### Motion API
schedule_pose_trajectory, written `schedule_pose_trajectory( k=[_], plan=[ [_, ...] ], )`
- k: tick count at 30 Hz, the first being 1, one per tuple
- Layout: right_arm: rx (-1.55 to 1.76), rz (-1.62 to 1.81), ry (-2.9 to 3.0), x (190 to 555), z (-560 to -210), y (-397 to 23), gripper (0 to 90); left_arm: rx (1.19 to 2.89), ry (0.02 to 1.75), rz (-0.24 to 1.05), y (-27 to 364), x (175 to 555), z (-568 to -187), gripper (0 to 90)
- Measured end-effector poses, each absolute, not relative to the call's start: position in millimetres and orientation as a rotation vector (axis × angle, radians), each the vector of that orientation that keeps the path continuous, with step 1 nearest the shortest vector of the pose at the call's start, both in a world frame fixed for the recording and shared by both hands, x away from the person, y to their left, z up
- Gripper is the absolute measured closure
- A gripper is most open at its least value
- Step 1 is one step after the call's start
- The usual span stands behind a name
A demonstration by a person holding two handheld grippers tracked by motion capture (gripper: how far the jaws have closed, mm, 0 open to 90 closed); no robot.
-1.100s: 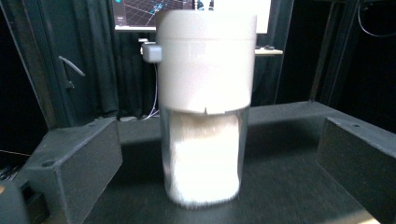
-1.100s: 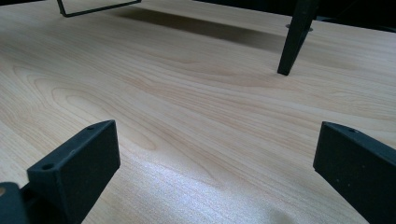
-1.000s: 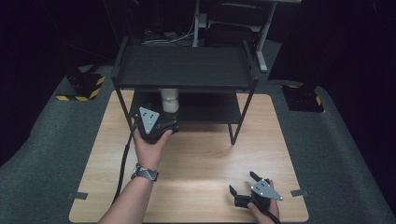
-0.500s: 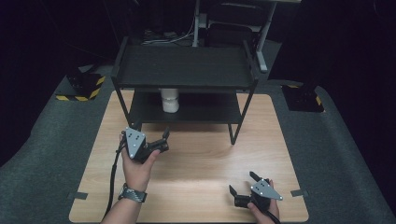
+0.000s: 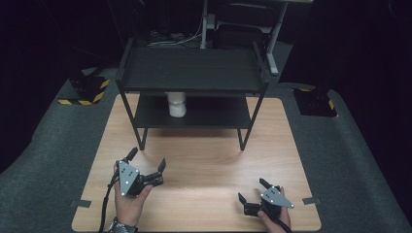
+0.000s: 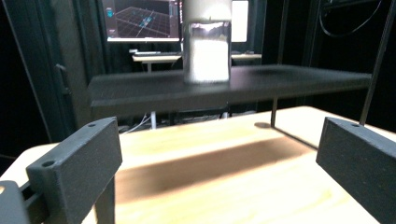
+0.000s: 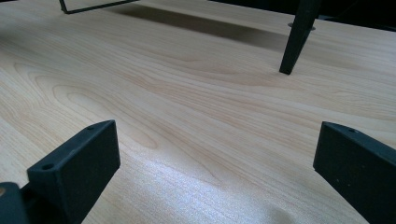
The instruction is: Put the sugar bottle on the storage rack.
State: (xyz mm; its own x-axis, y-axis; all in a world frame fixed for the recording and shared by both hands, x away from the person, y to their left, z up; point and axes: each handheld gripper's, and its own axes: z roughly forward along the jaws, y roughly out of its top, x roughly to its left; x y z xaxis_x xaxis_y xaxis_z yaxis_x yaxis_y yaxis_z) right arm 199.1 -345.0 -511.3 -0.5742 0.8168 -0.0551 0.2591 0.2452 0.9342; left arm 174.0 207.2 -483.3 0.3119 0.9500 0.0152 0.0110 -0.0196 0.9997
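A white cylindrical container (image 5: 177,103) stands upright on the lower shelf of a black two-tier rack (image 5: 192,68) at the back of the wooden table (image 5: 204,155). In the left gripper view the container (image 6: 207,41) sits straight ahead on that shelf, well beyond the jaws. My left gripper (image 5: 146,160) is open and empty over the front left of the table, pointing toward the rack. My right gripper (image 5: 252,191) is open and empty low at the front right, facing bare wood (image 7: 196,116).
The rack's front legs (image 5: 241,141) stand on the table's middle; one leg (image 7: 297,37) appears ahead in the right gripper view. Grey carpet surrounds the table. Black-and-yellow striped blocks (image 5: 86,92) lie on the floor at both sides. A monitor (image 6: 142,21) glows behind the rack.
My left gripper has drawn back from the rack's lower shelf toward the table's front left, leaving the white container on the shelf. The right gripper has stayed put.
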Motion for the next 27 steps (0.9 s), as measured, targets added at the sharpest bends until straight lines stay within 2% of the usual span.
schedule_pose_trajectory(
  k=[12,27],
  plan=[
    [0.975,1.32,1.973,198.8,-511.3,-344.5,0.1,1.467,1.051,0.915,224.4,149.5,-509.8,0.4],
    [0.974,1.314,1.965,197.6,-511.8,-343.4,0.0,1.584,1.116,0.81,231.7,149.6,-523.3,0.4]
  ],
)
